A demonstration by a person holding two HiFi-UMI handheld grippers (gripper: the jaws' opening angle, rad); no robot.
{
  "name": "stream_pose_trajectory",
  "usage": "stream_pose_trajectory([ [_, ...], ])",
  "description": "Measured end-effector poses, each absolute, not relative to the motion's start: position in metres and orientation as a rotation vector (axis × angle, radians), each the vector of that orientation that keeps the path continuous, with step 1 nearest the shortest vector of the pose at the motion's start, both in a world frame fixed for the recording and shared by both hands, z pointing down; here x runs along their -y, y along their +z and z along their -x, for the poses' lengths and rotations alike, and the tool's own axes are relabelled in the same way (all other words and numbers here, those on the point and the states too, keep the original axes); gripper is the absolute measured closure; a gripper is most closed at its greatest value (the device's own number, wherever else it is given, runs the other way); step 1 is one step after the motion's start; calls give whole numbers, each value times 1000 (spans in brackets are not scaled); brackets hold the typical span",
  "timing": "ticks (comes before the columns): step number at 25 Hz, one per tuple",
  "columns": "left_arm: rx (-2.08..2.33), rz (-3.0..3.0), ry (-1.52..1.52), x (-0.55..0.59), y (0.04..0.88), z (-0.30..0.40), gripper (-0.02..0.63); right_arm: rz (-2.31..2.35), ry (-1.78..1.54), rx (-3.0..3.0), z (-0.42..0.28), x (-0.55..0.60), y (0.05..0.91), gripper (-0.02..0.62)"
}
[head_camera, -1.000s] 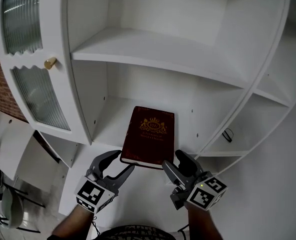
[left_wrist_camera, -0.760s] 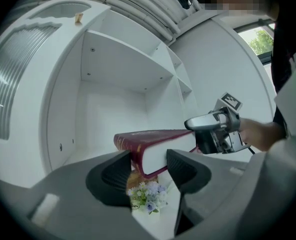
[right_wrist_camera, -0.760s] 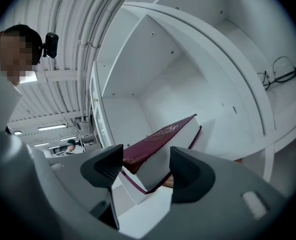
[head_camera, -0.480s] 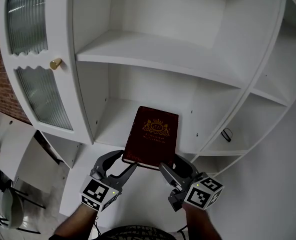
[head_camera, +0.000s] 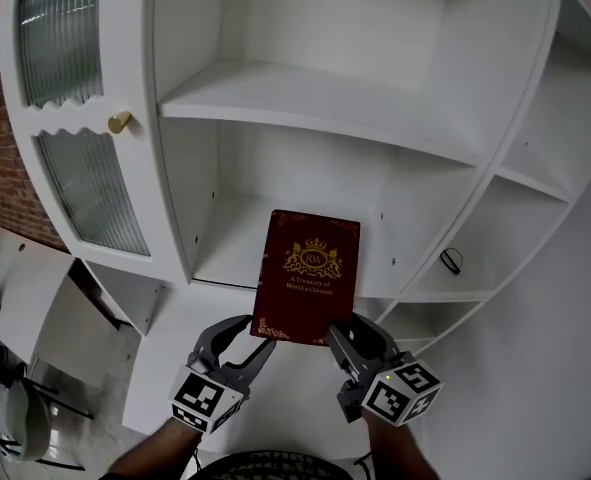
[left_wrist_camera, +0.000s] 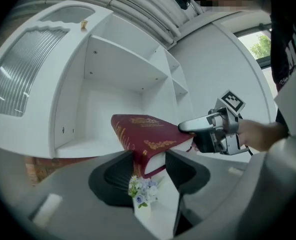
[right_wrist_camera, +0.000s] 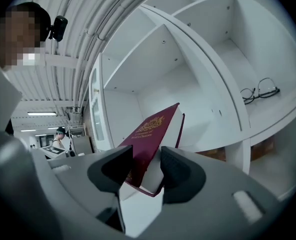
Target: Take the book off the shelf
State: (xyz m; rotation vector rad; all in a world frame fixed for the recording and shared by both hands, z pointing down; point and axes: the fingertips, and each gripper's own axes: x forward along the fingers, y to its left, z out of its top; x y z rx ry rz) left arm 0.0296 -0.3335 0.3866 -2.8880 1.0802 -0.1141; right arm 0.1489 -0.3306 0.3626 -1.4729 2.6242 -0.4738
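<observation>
Now both grippers hold the dark red hardback book with the gold crest (head_camera: 310,271) by its near short edge. My left gripper (head_camera: 241,338) is closed on the spine-side corner and my right gripper (head_camera: 355,336) on the page-side corner. Each has one jaw on the front cover and one beneath the back cover. The book's long axis runs straight away from me, its far end tilted upward toward the middle compartment of the white wooden shelf unit (head_camera: 225,258). It appears lifted clear of the shelf board, with its far end in front of the opening. Both forearms sit low and close together, and neither is nearer. I judge that the coming move is a straight pull toward me along that axis.
</observation>
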Motion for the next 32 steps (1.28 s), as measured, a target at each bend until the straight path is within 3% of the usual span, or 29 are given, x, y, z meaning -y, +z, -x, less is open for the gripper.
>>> stream_pose_trajectory([
  [32,-958,2644,52,243,267,16,400,1416,76,-2588,-98,227,246,412],
])
